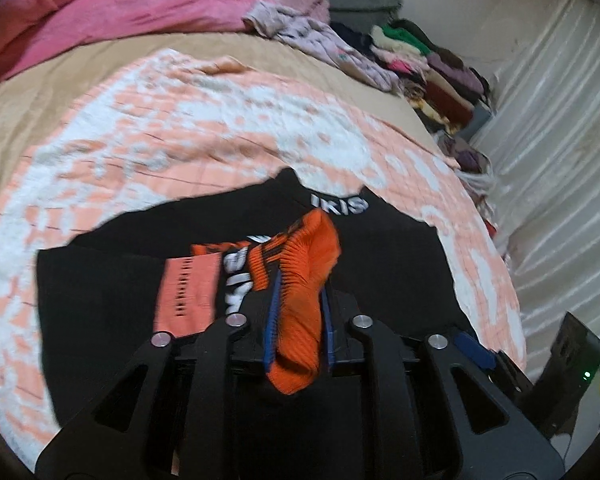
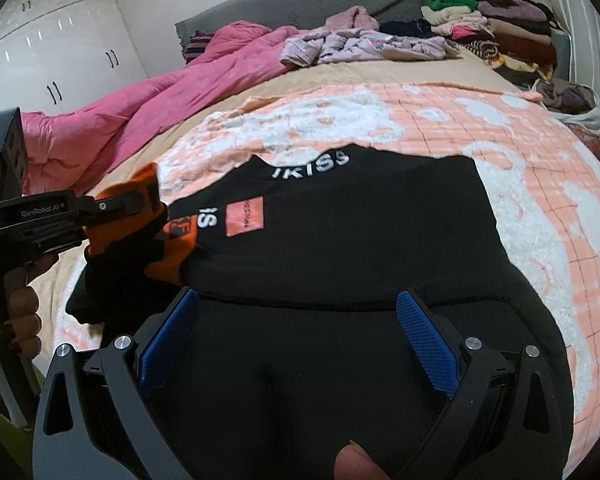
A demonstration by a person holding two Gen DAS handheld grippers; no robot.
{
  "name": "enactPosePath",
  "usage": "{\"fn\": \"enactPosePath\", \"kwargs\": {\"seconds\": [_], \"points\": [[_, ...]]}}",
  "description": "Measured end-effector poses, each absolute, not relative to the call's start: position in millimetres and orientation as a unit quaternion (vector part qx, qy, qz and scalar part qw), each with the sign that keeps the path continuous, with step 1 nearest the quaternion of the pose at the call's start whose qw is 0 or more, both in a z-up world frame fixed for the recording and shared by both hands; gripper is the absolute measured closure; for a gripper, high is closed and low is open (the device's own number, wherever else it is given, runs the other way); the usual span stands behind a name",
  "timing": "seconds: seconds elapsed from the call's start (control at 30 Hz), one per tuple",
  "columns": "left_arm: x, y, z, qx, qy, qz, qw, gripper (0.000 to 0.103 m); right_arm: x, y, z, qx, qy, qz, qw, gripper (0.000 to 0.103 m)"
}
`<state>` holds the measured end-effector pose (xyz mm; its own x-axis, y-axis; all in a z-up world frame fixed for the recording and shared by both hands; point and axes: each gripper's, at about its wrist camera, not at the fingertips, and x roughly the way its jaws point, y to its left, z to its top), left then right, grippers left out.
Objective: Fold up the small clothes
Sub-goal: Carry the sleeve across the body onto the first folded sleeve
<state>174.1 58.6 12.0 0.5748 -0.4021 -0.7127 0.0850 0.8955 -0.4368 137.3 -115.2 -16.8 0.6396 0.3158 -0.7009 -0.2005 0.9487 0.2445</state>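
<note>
A black garment with white lettering and an orange patch lies spread on a peach-and-white blanket; it also shows in the left wrist view. My left gripper is shut on the garment's orange ribbed cuff, lifted over the black cloth. In the right wrist view the left gripper sits at the garment's left side with orange cloth in it. My right gripper is open and empty, its blue pads low over the garment's near part.
A pink duvet lies at the bed's far left. Loose pale clothes and a stack of folded clothes sit at the far side. White wardrobes stand at left. A black device is at right.
</note>
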Motion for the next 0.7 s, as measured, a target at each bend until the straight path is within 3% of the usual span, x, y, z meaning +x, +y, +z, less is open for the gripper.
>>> {"fn": "enactPosePath", "kwargs": {"seconds": [0.13,0.2,0.33,0.4,0.57,0.7], "points": [[173,57,17,-0.188,0.434,-0.161,0.866,0.08,141,-110,-23,0.069,0.411,0.149,0.897,0.005],[170,62,21,-0.185,0.425,-0.153,0.873,0.07,141,-105,-24,0.07,0.415,0.16,0.893,0.004],[161,81,28,-0.157,0.409,-0.107,0.892,0.062,143,-87,-25,0.065,0.422,0.186,0.885,0.005],[157,93,30,-0.141,0.402,-0.079,0.901,0.052,146,-78,-26,0.069,0.427,0.2,0.879,0.005],[150,121,31,-0.127,0.393,-0.024,0.91,0.042,159,-45,-25,0.062,0.432,0.234,0.869,0.005],[140,138,27,-0.134,0.392,-0.005,0.91,0.029,174,-30,-33,0.052,0.442,0.232,0.865,0.018]]}}
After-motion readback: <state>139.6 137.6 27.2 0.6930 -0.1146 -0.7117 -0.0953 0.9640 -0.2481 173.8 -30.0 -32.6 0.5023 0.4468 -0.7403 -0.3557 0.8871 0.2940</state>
